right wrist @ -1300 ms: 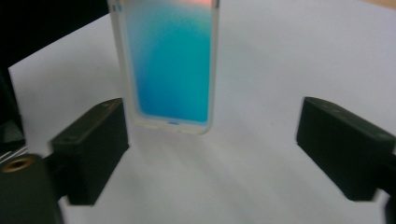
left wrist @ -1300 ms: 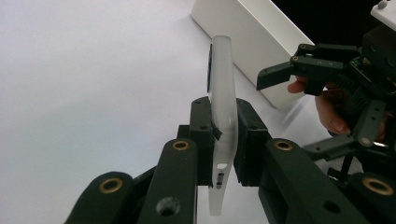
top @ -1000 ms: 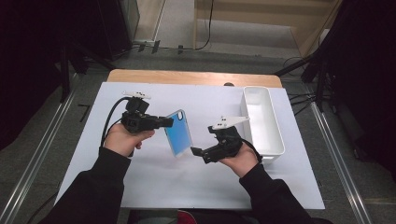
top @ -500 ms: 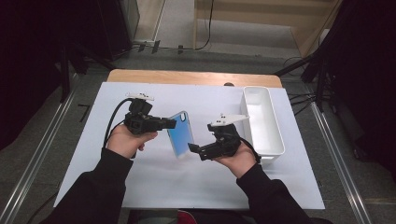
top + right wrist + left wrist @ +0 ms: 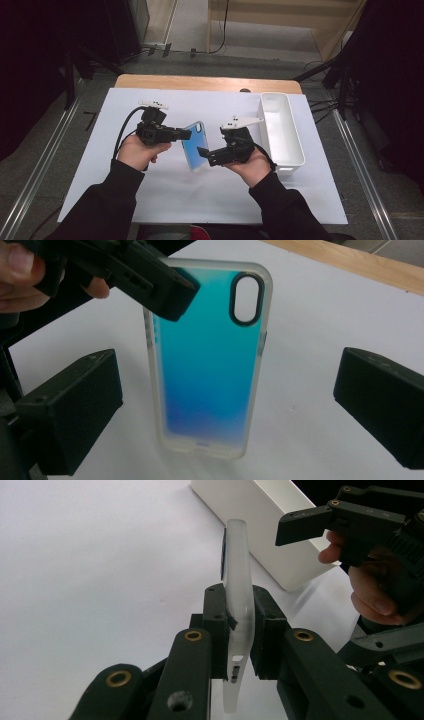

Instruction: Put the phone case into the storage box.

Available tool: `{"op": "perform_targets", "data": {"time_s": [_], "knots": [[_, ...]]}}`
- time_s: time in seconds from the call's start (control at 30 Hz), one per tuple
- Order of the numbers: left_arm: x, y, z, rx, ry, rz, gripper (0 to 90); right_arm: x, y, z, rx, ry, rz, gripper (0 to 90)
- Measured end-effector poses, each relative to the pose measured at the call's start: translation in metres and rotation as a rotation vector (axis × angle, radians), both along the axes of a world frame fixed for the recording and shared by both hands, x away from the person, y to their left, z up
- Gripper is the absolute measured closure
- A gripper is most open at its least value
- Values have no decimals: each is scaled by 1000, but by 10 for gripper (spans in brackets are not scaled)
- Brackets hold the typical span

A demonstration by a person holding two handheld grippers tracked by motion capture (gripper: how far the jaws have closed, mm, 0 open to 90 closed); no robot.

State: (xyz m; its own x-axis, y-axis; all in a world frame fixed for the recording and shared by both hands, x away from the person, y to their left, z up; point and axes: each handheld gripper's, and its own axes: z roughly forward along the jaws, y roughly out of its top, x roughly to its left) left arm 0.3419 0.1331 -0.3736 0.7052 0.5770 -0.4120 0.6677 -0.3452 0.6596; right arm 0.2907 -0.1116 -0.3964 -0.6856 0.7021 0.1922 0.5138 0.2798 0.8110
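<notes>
Currently: left gripper (image 5: 239, 630) clamped on blue phone case (image 5: 194, 145); right gripper (image 5: 227, 405) wide open, holding nothing.

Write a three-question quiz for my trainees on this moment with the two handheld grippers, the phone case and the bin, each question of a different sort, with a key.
1. True or false: the left gripper is shut on the phone case.
2. Multiple choice: the right gripper is A) shut on the case, B) open with the case between its jaws, C) inside the white bin.
3. Short answer: which side of the case does the right gripper view show?

Key
1. True: in the left gripper view its jaws clamp the case's thin edge.
2. B: in the right gripper view both jaws stand well apart from the case.
3. The blue back, with the camera cutout at the top.
</notes>
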Motion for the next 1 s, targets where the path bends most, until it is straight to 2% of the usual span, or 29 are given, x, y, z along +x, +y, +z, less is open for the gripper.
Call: {"op": "perform_targets", "data": {"time_s": [0.17,0.37,0.57,1.0], "knots": [[-1,-2,-1,-8,21,1,792,1,8,0,-7,-9,9,0],[-2,-4,0,-11,17,2,792,4,13,-3,-19,-2,-16,0],[-3,-7,-3,-16,14,7,791,7,17,-6,3,3,-17,0],[-4,-9,-3,-18,15,13,791,12,32,-16,-12,10,-20,0]]}}
